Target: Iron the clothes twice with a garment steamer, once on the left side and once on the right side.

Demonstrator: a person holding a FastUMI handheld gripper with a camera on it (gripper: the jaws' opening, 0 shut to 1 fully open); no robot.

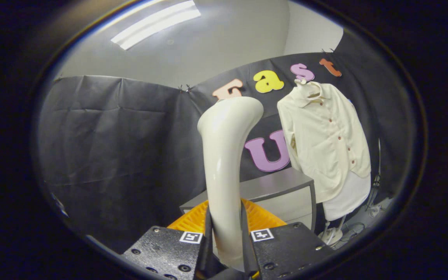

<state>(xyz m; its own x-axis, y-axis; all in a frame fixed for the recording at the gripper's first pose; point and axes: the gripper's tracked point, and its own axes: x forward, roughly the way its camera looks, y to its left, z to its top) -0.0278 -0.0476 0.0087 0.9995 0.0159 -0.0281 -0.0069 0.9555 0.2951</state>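
A cream garment steamer (224, 155) stands upright between my fingers, its handle clamped near the base and its head curving to the right above. My gripper (226, 237) is shut on that handle. Beyond and to the right of the steamer hangs a cream button-up shirt (325, 144) with small dark buttons, on a stand against the black wall. The shirt faces me, well apart from the steamer head. A white board or cloth (350, 196) shows under the shirt's hem.
A grey cabinet (278, 186) stands between the steamer and the shirt. An orange ribbed object (193, 219) lies just behind my fingers. The stand's white base (331, 235) and some cables (354, 229) lie on the floor below the shirt.
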